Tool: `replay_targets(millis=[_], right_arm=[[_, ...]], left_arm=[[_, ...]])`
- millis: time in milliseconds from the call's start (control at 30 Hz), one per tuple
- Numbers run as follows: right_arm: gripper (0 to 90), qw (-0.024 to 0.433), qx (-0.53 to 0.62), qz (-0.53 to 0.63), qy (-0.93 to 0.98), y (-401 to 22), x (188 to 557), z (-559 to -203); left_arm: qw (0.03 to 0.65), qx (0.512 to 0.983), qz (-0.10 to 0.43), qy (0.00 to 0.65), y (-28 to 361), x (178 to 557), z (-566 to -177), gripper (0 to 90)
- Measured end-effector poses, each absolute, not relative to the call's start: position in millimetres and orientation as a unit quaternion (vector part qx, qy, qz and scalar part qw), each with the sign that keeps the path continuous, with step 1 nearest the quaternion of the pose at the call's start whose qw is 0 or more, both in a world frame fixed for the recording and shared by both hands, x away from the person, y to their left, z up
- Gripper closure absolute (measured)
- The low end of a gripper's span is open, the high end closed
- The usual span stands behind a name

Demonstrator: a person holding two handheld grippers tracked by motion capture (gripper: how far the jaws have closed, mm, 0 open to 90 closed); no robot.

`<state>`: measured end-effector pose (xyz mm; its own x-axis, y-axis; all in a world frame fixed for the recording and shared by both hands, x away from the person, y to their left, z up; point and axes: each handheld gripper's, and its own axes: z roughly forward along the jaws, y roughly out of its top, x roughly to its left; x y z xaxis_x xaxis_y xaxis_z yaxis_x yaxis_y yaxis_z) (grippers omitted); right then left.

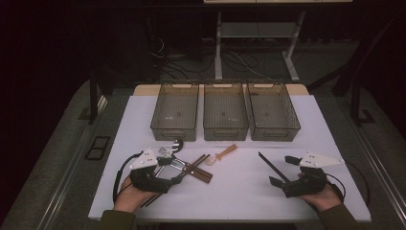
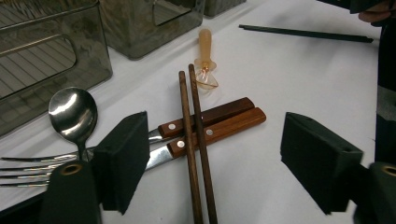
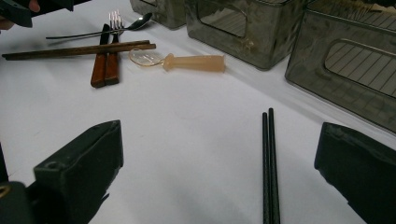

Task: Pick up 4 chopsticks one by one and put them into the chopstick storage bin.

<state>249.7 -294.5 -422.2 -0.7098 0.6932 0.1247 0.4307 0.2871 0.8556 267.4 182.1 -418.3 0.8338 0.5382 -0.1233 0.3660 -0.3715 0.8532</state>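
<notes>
Altogether: three bins [image 1: 225, 119]; two brown chopsticks [image 2: 195, 154]; two black chopsticks [image 3: 270, 163].

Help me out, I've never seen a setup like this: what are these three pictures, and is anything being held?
A person sits at a white table with a hand-held two-jaw gripper in each hand. One picture looks down from above; the other two come from cameras riding on the grippers, looking along their black jaws.

On the table stand three clear bins. In front lie brown chopsticks across two wooden-handled knives, a spoon, a fork, a small plastic scoop and black chopsticks.

The left gripper straddles the brown chopsticks and the right gripper the black ones, jaws open. Nothing is held yet.
</notes>
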Motion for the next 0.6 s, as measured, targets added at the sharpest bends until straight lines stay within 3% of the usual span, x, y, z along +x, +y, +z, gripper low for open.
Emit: replay_targets(millis=[600], right_arm=[[1.4,0.138,0.353,0.479,0.792,-294.2,249.3,-421.9]], left_arm=[[0.454,0.843,0.077,0.277,180.4,268.2,-422.0,55.1]])
